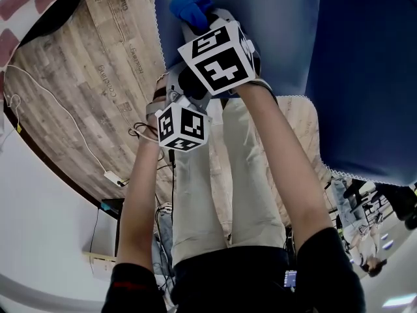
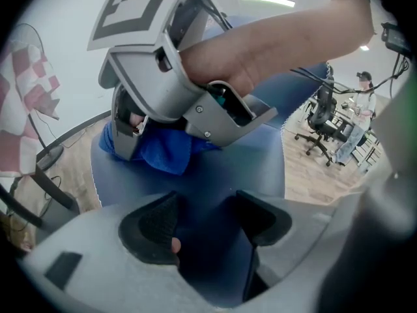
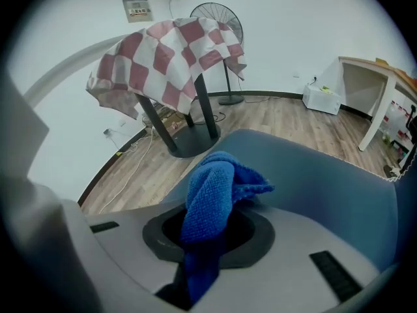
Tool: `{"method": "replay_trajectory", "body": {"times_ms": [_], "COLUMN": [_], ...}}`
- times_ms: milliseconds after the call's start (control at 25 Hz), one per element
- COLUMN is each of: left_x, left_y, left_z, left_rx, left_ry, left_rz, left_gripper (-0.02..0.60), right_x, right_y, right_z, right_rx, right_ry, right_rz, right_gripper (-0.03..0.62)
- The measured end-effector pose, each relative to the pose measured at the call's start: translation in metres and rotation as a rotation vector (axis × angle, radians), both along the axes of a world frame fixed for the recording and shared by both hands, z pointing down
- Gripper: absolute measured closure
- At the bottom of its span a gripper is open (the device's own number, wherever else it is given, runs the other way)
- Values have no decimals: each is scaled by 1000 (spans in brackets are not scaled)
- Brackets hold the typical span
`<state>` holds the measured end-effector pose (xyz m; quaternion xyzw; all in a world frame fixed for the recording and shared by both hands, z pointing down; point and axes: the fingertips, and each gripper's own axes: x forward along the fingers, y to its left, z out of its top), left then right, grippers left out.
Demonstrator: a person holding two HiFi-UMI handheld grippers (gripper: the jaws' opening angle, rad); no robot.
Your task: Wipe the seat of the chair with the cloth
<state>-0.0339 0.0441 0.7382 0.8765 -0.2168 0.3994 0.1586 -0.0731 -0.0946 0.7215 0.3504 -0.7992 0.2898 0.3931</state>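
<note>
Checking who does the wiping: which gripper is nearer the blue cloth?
Right. The right gripper is shut on the cloth, which sticks out past its jaws. The left gripper is open, short of the cloth, over the bare seat.

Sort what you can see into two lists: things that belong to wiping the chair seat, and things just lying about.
Belong to the job:
- blue cloth, clamped in the right gripper
- chair seat
- left gripper, open and empty

Just lying about:
- checked tablecloth
- fan
- office chair
- white desk
</note>
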Motion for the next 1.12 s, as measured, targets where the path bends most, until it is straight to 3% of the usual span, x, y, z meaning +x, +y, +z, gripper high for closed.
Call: {"method": "replay_trajectory", "body": {"times_ms": [320, 480, 560, 680, 800, 1000, 1120], "left_x": [0, -3, -5, -21, -42, -81, -82], "left_y": [1, -2, -5, -2, 10, -5, -16], "left_z": [1, 2, 1, -1, -12, -58, -112], "left_rx": [-40, -55, -72, -192, -280, -235, -253], "left_ry": [5, 15, 0, -47, -73, -70, 21], "left_rz": [-14, -57, -110, -217, -271, -342, -473], "left_gripper": [304, 315, 335, 435, 491, 556, 561], "right_x": [10, 32, 48, 69, 89, 111, 117], "right_y": [11, 28, 40, 66, 92, 97, 94], "right_z": [-3, 0, 0, -3, -15, -60, -108], "right_rx": [-73, -114, -137, -185, -232, -212, -160], "right_ry": [-87, -66, -33, 8, 39, 42, 25], "right_rz": [38, 66, 73, 83, 91, 113, 143], "right_gripper": [536, 536, 536, 536, 536, 536, 536]}}
